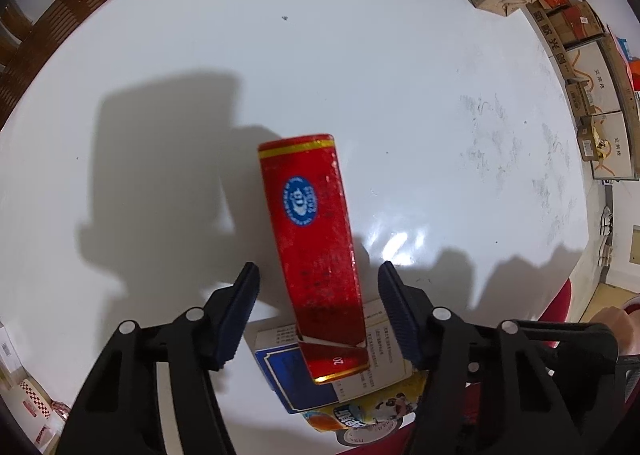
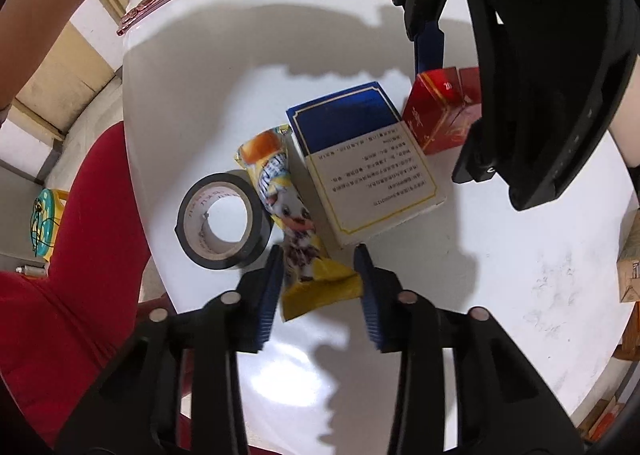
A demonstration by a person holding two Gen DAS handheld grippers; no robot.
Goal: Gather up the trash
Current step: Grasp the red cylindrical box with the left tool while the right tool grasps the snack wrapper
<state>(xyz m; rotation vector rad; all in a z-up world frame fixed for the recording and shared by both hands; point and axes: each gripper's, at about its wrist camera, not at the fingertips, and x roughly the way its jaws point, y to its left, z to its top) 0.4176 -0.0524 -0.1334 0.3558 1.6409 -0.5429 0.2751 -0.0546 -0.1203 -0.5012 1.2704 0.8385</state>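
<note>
**Two grippers lowered over cardboard and foil litter on a glossy white bench**

The bench (image 1: 360, 67) is round, smooth and shiny white, scuffed grey in patches. In the left wrist view, the left gripper (image 1: 318, 275) points down with its ribbed, dark-blue fingers (image 1: 240, 315) apart on either side of a tall red carton (image 1: 312, 239). The carton is a slim rectangular cardboard box with gold bands at both ends and a round blue seal; the pads stand just beside its faces, with a gap visible on each side. It leans over a flat blue-and-cream box (image 1: 292, 379) printed with small text.

In the right wrist view, the right gripper (image 2: 318, 283) straddles the crinkled tail of a yellow snack wrapper (image 2: 296, 231), a glossy film pouch. The left pad seems to touch the film, though the edge is blurred; the right pad looks just clear. A roll of black tape (image 2: 222, 221) with a pale card core lies flat beside the wrapper.
</note>
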